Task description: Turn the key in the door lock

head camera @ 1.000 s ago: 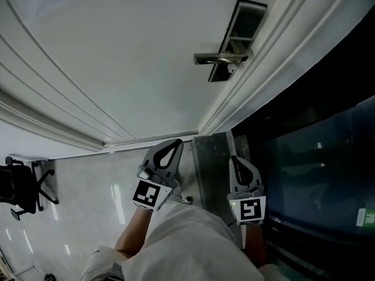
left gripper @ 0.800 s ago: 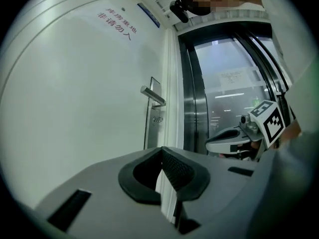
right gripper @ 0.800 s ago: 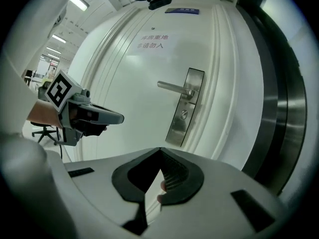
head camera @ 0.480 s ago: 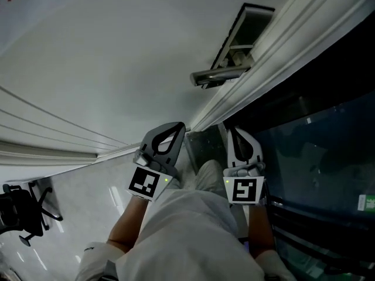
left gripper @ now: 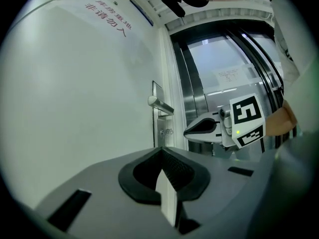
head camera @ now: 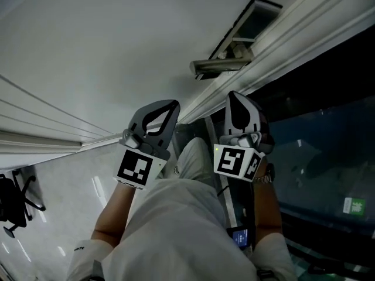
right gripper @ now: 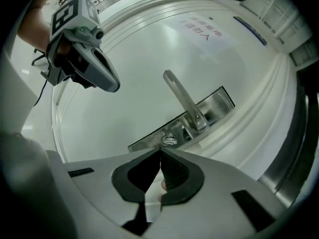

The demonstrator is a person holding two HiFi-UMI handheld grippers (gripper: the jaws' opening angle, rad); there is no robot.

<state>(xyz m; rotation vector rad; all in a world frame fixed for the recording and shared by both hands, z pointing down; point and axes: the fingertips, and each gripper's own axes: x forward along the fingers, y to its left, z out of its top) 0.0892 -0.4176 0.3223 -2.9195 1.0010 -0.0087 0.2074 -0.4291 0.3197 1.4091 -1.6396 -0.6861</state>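
Just ahead of my shut, empty right gripper (right gripper: 159, 151) lies the lock (right gripper: 169, 139), under the handle (right gripper: 183, 99); my shut left gripper (left gripper: 160, 151) is farther off.

Door handle (left gripper: 160, 105) above lock cylinder (left gripper: 166, 132), on plate (right gripper: 219, 103)

The door lock (right gripper: 169, 138) is a small, round, shiny metal cylinder set into a long, narrow metal plate (right gripper: 149, 142) fixed flat on the white door (right gripper: 149, 59). It sits on that plate just beside the base of the lever handle (right gripper: 180, 96), and in the left gripper view it lies just below the handle, which stands out from the plate and runs level along the door, close to the door's edge. The cylinder's face catches the light, and whether a key sits in it is too small to tell.
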